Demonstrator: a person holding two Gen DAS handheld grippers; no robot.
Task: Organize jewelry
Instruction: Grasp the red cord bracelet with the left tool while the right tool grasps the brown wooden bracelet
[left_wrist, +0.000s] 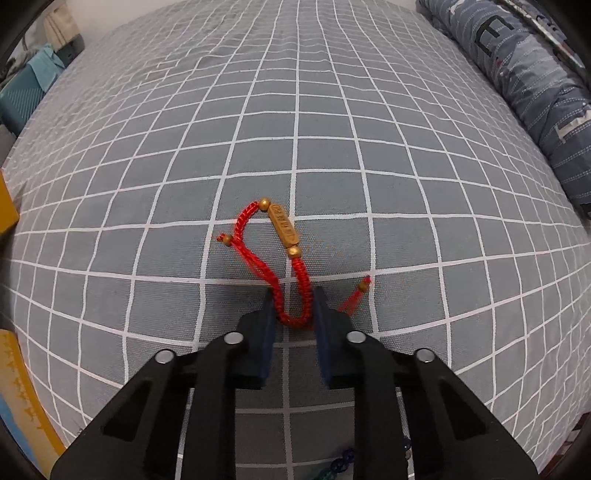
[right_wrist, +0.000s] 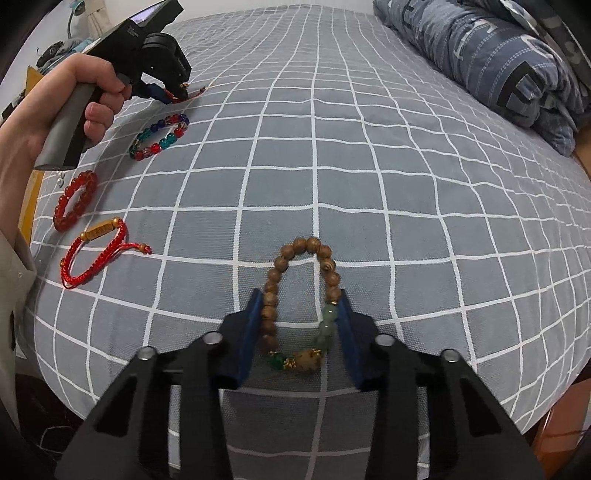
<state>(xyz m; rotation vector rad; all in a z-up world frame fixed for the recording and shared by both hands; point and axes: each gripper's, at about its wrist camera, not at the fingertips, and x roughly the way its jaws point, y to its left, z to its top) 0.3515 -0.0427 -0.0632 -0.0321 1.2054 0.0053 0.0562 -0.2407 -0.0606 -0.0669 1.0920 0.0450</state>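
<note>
Five bracelets lie on the grey bedsheet with its white grid lines, and two of them sit between gripper fingers. The first red braided cord bracelet with a gold bar bead has its near loop between the dark blue pads of the left gripper, whose jaws stand spread with a gap on each side of the cord; whether the pads touch the cord I cannot tell. Its bar bead lies beyond the fingertips, and one tasselled cord end trails out to the right of the pads. The brown wooden bead bracelet with pale green stones and one dark green bead lies between the blue pads of the right gripper, jaws spread wide around it; the beads sit close against both pads.

Taking that wooden bracelet as the mark, three loose bracelets lie well to its left in the right wrist view: a second red braided cord bracelet with a gold bar bead nearest, a ring of round red beads beyond it, and a ring of mixed blue, teal and red glass beads further off. Farthest up-left, a bare hand grips the left gripper's handle. A rumpled blue patterned quilt lies far to the upper right.
</note>
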